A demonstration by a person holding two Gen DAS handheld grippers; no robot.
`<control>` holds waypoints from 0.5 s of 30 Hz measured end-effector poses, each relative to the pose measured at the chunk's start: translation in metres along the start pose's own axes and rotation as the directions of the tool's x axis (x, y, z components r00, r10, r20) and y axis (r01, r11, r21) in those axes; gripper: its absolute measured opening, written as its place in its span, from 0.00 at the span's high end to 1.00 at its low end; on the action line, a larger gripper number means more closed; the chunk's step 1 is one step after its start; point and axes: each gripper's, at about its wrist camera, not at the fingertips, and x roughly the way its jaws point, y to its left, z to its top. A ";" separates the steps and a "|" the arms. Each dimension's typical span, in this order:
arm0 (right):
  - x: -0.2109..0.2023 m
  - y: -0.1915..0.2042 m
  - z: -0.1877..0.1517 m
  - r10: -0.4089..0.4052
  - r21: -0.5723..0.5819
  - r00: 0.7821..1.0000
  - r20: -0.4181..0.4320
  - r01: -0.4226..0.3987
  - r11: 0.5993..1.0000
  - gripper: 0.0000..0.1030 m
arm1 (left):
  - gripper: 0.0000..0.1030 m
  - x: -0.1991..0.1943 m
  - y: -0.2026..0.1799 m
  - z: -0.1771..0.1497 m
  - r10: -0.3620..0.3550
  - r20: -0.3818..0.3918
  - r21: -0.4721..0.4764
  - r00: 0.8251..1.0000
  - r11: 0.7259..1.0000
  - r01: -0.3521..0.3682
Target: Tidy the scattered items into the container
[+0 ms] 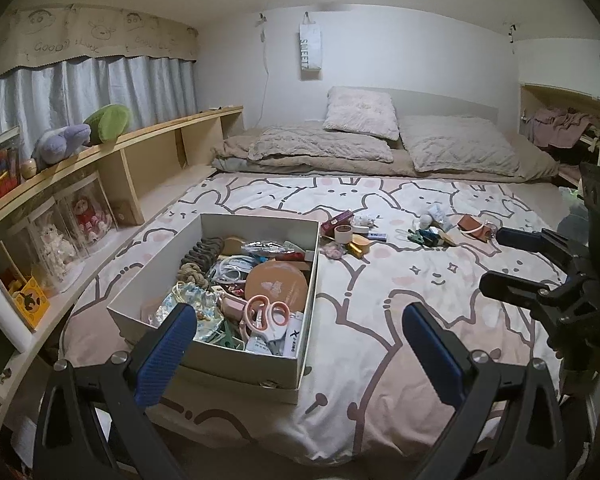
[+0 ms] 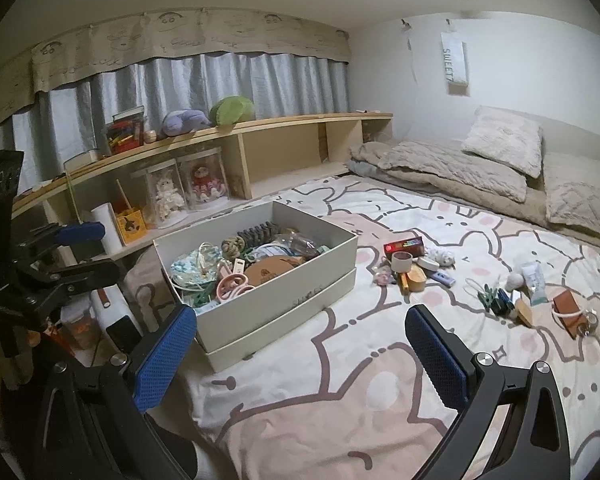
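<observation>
Right wrist view: your box sits on the bed beside the shelf, long axis running toward the pillows, loose clutter just right. Both grippers' jaws hang released, empty.

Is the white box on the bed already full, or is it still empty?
Quite full. The white box has no lid on and holds many items, such as pink scissors and a round brown piece, piled near its rim.
</observation>
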 end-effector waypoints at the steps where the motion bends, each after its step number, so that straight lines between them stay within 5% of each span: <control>1: -0.001 -0.001 -0.001 -0.003 0.001 1.000 0.001 0.003 1.000 0.00 | 0.00 0.000 -0.001 -0.001 0.002 0.002 0.003 1.000 1.000 -0.002; 15: -0.005 -0.001 -0.004 -0.022 -0.008 1.000 0.008 0.022 1.000 0.00 | 0.00 0.001 -0.003 -0.006 0.002 -0.003 -0.004 1.000 1.000 -0.002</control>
